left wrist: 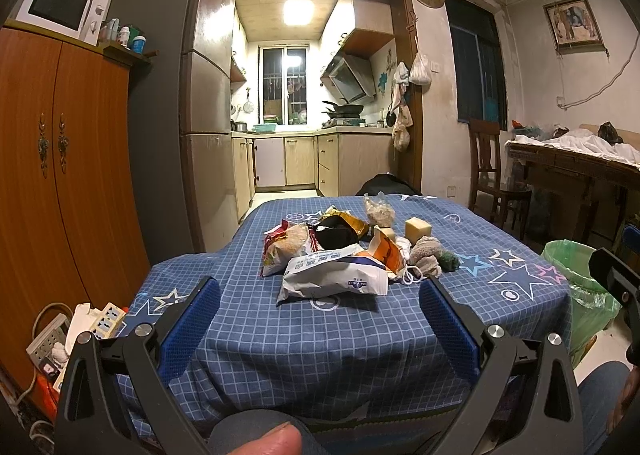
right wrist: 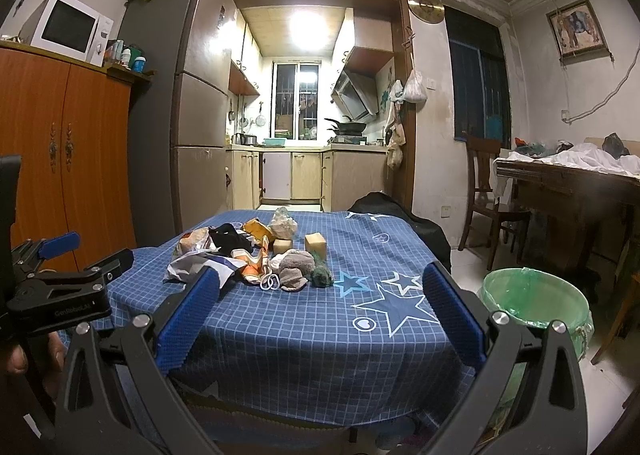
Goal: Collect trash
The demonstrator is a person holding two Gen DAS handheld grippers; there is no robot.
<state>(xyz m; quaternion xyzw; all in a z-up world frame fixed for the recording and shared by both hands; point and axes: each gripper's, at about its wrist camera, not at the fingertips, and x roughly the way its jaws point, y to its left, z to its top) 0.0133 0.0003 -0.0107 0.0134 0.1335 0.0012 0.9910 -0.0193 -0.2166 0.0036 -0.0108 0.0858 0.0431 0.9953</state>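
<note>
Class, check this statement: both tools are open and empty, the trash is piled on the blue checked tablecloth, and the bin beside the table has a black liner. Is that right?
Not quite. The liner of the bin is green, not black, as the right wrist view shows. The rest holds: the left tool and right tool are open and empty, and the trash is piled on the blue checked tablecloth.

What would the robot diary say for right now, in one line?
stage: start | left gripper: open, empty | right gripper: open, empty | trash pile: on table | bin: right of table

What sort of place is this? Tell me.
Most likely a lived-in home: a dining room opening onto a small kitchen. A fridge, a microwave on a wooden cabinet, and a cloth-covered table show it.
</note>
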